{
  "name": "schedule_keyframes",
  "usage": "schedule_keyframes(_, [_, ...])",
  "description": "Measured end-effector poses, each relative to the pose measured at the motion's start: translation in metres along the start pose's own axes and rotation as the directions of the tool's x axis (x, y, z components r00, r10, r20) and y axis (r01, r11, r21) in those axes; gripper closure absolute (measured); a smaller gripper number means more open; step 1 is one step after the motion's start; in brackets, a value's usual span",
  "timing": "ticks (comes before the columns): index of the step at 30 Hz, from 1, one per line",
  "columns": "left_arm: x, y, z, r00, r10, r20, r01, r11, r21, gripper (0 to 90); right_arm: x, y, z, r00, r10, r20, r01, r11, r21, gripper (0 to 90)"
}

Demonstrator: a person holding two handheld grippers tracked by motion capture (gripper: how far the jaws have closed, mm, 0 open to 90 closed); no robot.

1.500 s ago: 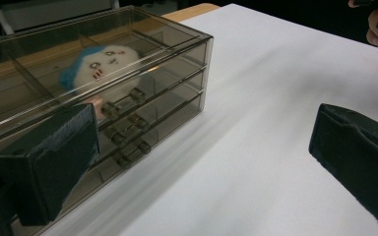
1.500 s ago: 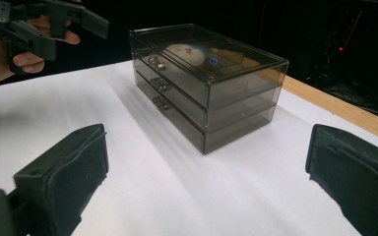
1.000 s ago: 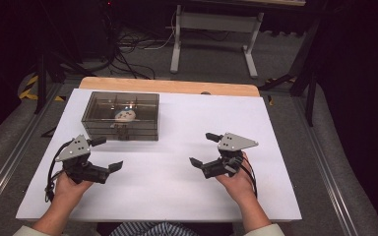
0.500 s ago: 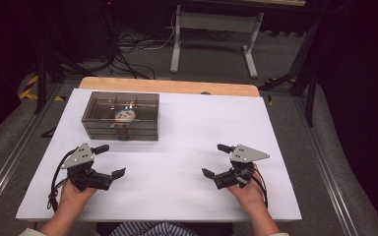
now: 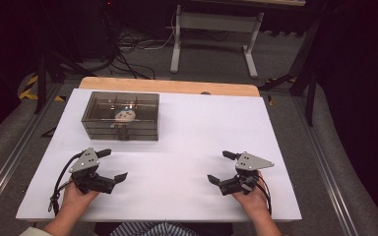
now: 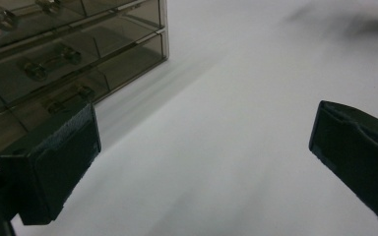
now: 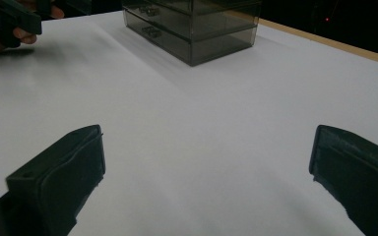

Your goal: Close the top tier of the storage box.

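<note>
- The left tool [image 5: 112,165] hangs low over the near edge of the white table [image 5: 202,137], its jaws spread wide with nothing between them.
- The right tool [image 5: 222,167] sits in the same pose on the other side, jaws likewise apart and empty, well apart from its partner.
- Both point roughly inward and forward, which reads as a resting stance: held back near the person's body so that either hand can set off freely.
- The smoked clear drawer box [image 5: 120,116] stands ahead of the left tool and near it; from the right tool it lies well ahead and across to the other hand's side.
- In the left gripper view the box's drawer fronts [image 6: 54,64] with their small handles face this tool, just beyond its one jaw, so I judge the left hand is the better placed to pull a drawer.
- A small pale figure-like thing [image 5: 126,115] shows through the box top; what it is cannot be told.
- The bare table between the tools leaves room to set down whatever comes out of the box.
</note>
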State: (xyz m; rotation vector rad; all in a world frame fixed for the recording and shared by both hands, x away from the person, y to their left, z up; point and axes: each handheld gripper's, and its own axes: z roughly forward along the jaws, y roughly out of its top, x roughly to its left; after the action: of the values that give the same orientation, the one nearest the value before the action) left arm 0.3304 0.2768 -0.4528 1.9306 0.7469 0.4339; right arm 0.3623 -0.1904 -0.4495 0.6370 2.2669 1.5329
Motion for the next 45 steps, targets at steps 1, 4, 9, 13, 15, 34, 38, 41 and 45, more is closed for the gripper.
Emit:
schedule_keyframes(1, [0.000, 0.000, 0.000, 0.9999, 0.010, -0.004, -0.009, 1.0000, 0.003, 0.2, 0.000, -0.002, 0.000, 1.0000, 0.005, -0.001, -0.005, 1.0000, -0.001, 0.5])
schedule_keyframes(4, [0.000, -0.001, 0.001, 0.9999, -0.013, 0.007, 0.013, 0.9999, -0.004, 0.2, -0.002, -0.008, -0.002, 0.9999, 0.013, 0.009, -0.013, 0.9998, 0.014, 0.4])
schedule_keyframes(9, [0.003, -0.001, 0.003, 0.9997, -0.017, 0.015, 0.017, 0.9999, -0.003, 0.2, -0.006, -0.015, -0.007, 0.9996, 0.019, 0.023, -0.019, 0.9998, 0.010, 0.3])
schedule_keyframes(13, [0.005, 0.000, 0.008, 1.0000, 0.001, 0.003, -0.001, 1.0000, -0.004, 0.2, -0.012, -0.016, -0.006, 0.9992, 0.027, 0.031, -0.027, 0.9996, -0.005, 0.0])
schedule_keyframes(15, [0.003, 0.000, 0.009, 0.9999, -0.004, 0.012, 0.004, 1.0000, 0.005, 0.2, -0.012, -0.016, -0.006, 0.9991, 0.024, 0.035, -0.024, 0.9997, -0.005, 0.0])
schedule_keyframes(34, [0.004, 0.000, 0.007, 0.9998, -0.015, 0.010, 0.015, 0.9998, -0.010, 0.2, -0.010, -0.015, -0.001, 0.9992, 0.011, 0.038, -0.012, 0.9997, 0.019, 0.0])
schedule_keyframes(38, [0.003, 0.000, 0.007, 1.0000, -0.004, 0.006, 0.004, 1.0000, -0.008, 0.2, -0.010, -0.015, 0.000, 0.9992, 0.012, 0.037, -0.012, 0.9997, 0.020, 0.0])
schedule_keyframes(41, [0.003, 0.001, 0.007, 1.0000, 0.000, 0.002, 0.000, 1.0000, -0.007, 0.2, -0.010, -0.015, 0.000, 0.9992, 0.011, 0.039, -0.012, 0.9997, 0.020, 0.0])
schedule_keyframes(45, [0.003, 0.000, 0.007, 1.0000, -0.003, 0.002, 0.003, 1.0000, -0.006, 0.3, -0.010, -0.015, 0.000, 0.9992, 0.010, 0.039, -0.011, 0.9997, 0.021, 0.0])
